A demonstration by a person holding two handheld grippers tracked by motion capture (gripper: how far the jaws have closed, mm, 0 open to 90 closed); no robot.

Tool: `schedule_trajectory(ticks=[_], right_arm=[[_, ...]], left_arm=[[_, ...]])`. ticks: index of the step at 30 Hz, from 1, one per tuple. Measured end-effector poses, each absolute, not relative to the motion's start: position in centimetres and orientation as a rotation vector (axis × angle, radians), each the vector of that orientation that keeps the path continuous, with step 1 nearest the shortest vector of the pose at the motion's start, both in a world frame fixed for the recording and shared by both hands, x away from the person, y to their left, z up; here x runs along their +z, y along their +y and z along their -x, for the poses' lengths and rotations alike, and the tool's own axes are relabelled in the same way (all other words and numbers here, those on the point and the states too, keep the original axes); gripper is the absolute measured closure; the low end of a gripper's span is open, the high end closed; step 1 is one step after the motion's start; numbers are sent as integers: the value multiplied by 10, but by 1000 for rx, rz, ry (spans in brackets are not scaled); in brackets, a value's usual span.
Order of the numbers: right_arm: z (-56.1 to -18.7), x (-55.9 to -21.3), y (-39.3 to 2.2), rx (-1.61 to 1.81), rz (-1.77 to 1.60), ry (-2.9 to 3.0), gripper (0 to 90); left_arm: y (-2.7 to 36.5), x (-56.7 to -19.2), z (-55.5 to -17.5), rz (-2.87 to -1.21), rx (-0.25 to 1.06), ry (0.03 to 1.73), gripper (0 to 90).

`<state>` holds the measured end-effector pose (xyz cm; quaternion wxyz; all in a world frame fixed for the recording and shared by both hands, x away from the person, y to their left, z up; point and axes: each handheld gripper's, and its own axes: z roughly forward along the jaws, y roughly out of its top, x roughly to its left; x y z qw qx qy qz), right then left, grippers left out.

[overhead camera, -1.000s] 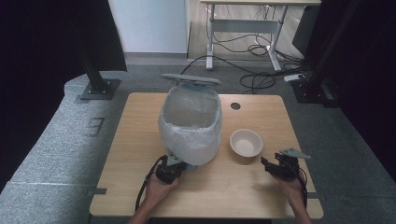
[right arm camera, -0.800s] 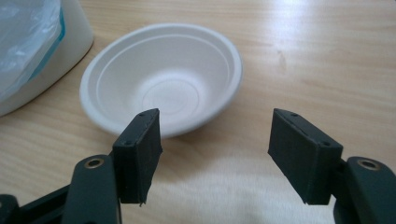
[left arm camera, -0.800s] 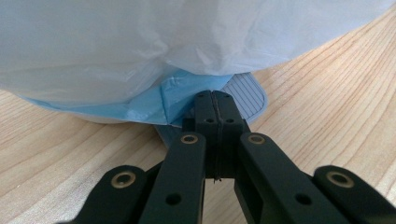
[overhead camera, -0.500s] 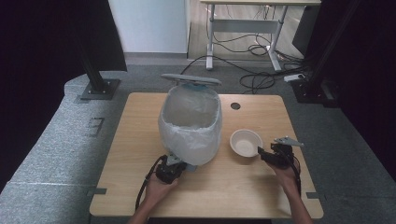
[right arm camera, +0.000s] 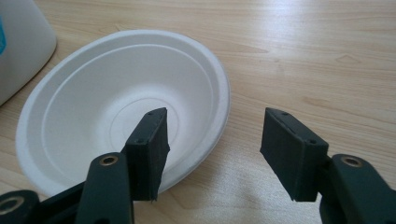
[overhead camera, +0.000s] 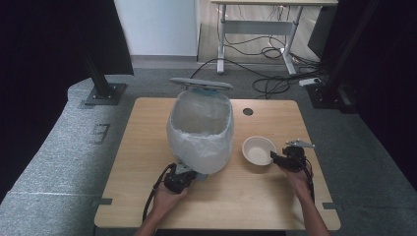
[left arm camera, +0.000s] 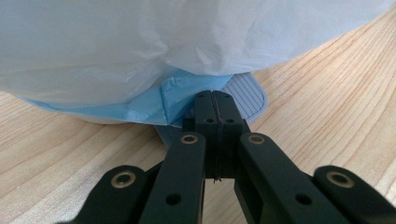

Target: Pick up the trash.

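Observation:
A pedal bin [overhead camera: 200, 128] lined with a white bag [left arm camera: 140, 37] stands mid-table, its grey lid [overhead camera: 200, 83] raised at the back. My left gripper [overhead camera: 188, 177] is shut, and its tips [left arm camera: 214, 97] rest on the bin's grey ribbed pedal [left arm camera: 245, 95]. A white paper bowl [overhead camera: 256, 150] sits to the right of the bin. My right gripper [overhead camera: 276, 158] is at the bowl's right side, and its jaws have just been closing. One jaw is over the inside of the bowl [right arm camera: 107, 107] and the other outside, so the rim lies between them untouched.
The wooden table [overhead camera: 147, 147] has a round cable hole [overhead camera: 248, 111] at the back right. Its front edge is close to both hands. On the floor beyond are black stand bases [overhead camera: 101, 93], cables [overhead camera: 275, 81] and a desk frame [overhead camera: 255, 27].
My right gripper has moved left across the table up to the bowl's right rim. The left hand, bin and lid have stayed put.

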<state>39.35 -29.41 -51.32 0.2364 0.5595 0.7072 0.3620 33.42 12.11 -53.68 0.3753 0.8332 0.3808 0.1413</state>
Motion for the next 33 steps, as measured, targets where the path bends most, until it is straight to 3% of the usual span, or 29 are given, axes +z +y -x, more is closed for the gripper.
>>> schedule_trajectory(ticks=[21, 33], right_arm=[[-396, -528, -290, 1001, -1564, 1970, 471], [-378, -530, -292, 1051, -1557, 1995, 696]], left_arm=[[121, -537, -334, -2134, 368, 969, 900], [121, -537, -334, -2135, 372, 967, 900]])
